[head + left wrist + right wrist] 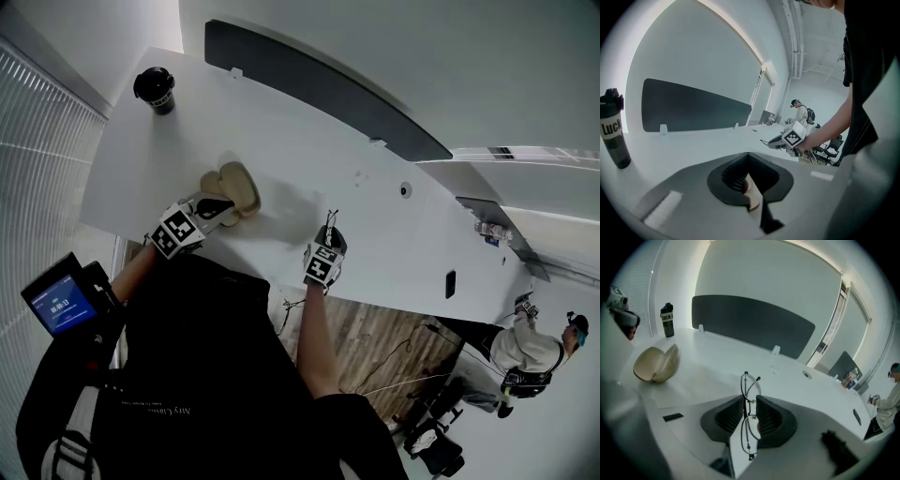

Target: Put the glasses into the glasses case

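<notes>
An open beige glasses case (pixel 236 187) lies on the white table (pixel 375 234). My left gripper (pixel 223 208) is shut on the case's near edge; in the left gripper view a beige rim (pixel 751 193) is pinched between the closed jaws of the left gripper (pixel 749 185). To the right, my right gripper (pixel 330 232) holds thin wire-framed glasses (pixel 331 221) just above the table. In the right gripper view the glasses (pixel 750 399) stand upright, clamped at the bridge by the right gripper (pixel 749 411). The case (pixel 656 364) lies open to its left, apart from the glasses.
A black bottle (pixel 156 90) stands at the table's far left corner. A dark divider panel (pixel 319 84) runs along the far edge. A small black item (pixel 451 283) lies at the right. A person (pixel 530 352) stands beyond the table's right end.
</notes>
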A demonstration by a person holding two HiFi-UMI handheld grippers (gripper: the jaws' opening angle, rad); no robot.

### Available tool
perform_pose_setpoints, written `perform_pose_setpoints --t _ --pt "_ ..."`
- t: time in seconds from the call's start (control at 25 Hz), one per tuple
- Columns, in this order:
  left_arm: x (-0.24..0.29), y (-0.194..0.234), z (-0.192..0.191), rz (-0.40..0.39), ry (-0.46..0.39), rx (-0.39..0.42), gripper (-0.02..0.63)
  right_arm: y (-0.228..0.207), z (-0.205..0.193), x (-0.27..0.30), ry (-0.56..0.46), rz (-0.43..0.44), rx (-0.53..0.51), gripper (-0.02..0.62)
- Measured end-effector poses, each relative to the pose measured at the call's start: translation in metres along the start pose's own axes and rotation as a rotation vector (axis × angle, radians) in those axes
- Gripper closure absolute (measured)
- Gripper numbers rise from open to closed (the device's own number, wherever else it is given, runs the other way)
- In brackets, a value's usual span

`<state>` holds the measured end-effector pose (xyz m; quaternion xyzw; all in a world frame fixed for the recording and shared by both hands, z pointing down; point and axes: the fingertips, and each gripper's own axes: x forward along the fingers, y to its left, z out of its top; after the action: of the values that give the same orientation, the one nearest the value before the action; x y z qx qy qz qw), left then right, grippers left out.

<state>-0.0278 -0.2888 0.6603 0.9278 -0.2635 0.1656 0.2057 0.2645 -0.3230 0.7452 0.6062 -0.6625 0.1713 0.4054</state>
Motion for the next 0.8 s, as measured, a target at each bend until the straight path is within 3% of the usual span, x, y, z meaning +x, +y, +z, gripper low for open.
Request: perform_pose_setpoints --t 0.28,0.56,0.8 --pt "-0.005 0.006 -0.002 0.016 -0.011 -0.021 0.601 0.027 0.082 -0.016 -0.169 0.028 -0.089 0.509" --pt "-0.035 0.029 -0.009 0.052 -0.040 -0.032 0.601 0.123 0.143 -0.026 -0.276 0.138 -0.192 0.509" --pt "-0.060 0.059 -0.013 0.079 -0.055 -0.064 0.601 0.205 0.161 -0.021 -0.279 0.234 -0.295 0.509"
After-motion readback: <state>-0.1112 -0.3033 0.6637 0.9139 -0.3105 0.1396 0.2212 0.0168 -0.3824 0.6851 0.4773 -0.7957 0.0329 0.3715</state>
